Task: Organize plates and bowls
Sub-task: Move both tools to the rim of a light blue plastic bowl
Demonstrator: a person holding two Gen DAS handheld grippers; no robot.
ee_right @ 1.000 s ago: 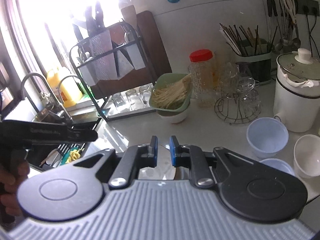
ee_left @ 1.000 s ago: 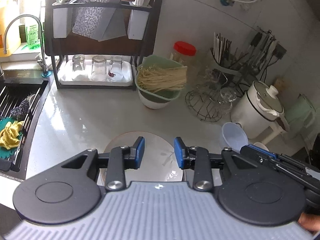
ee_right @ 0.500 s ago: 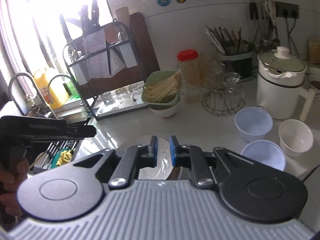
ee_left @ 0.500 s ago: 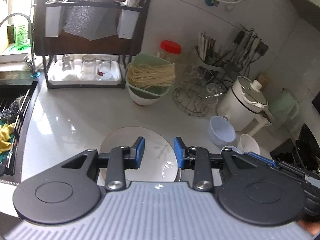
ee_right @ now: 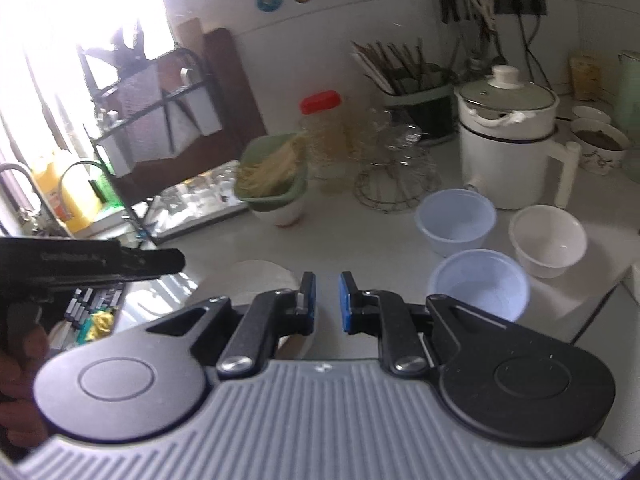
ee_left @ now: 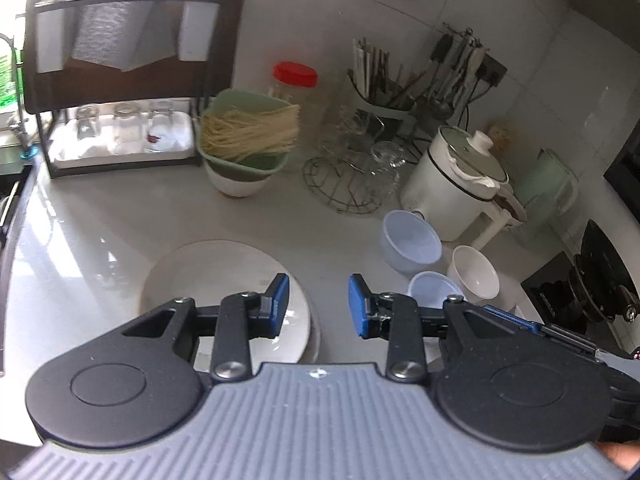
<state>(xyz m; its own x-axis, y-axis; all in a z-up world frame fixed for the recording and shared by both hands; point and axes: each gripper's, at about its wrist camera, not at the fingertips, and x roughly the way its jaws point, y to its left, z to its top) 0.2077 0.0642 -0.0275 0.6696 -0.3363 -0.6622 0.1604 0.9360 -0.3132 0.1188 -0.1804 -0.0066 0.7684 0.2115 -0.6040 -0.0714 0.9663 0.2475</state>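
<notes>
Left wrist view: your left gripper (ee_left: 318, 304) hovers part-open and empty above the plate's (ee_left: 208, 268) right rim; three bowls (ee_left: 412, 240) sit to its right. Your right gripper (ee_right: 327, 300), nearly shut, holds nothing. White counter (ee_left: 100, 216), dish rack (ee_left: 120, 80) behind.

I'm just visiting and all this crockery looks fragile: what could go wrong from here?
The plates are stacked, so lifting one carelessly might drag or chip the other. The three small bowls sit crowded beside the white cooker near the counter's edge; a nudge from either empty tool could push one off.
</notes>
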